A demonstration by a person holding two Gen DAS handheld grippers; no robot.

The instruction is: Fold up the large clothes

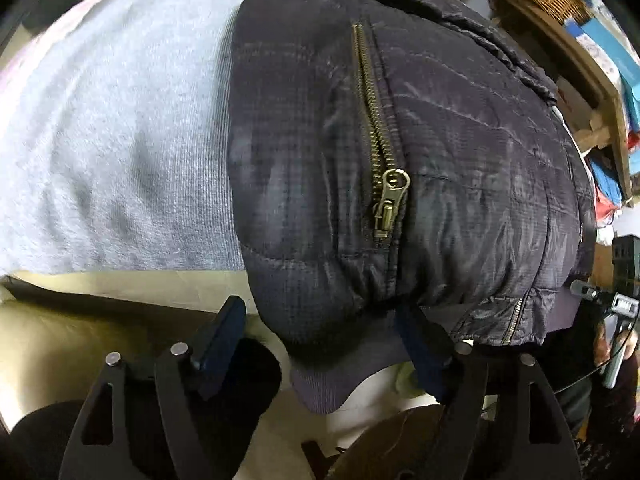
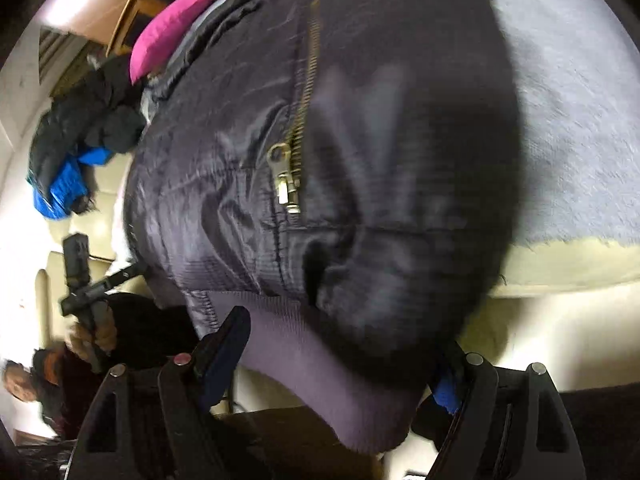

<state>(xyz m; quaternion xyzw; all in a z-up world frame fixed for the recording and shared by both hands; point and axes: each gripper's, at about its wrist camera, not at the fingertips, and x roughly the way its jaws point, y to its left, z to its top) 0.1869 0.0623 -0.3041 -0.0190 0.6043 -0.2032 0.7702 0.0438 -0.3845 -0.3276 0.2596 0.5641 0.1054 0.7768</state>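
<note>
Two grippers are sitting at the near edge of the dark quilted puffer jacket [image 1: 440,152], and I am using that jacket as my landmark. It is lying bunched on a pale grey fleece blanket [image 1: 112,128], with its brass pocket zipper [image 1: 386,200] facing up and the zipper pull resting at the near end of the track.

On the left gripper [image 1: 324,344] I am seeing the jaws spread wide, released, with the jacket's ribbed cuff [image 1: 320,384] hanging down between them; the right-hand finger is touching the jacket's lower edge, the other is standing apart from it.

On the right gripper [image 2: 340,364] the jaws are likewise parted, and a purplish ribbed band [image 2: 320,360] of the jacket is drooping between them. One finger is partly hidden behind the fabric, so I cannot tell whether it is pressing anything.

Beyond the jacket in the right wrist view, a pink cushion [image 2: 172,28] is lying just beside its far end, and a black-and-blue garment [image 2: 72,160] is heaped well apart from it.
</note>
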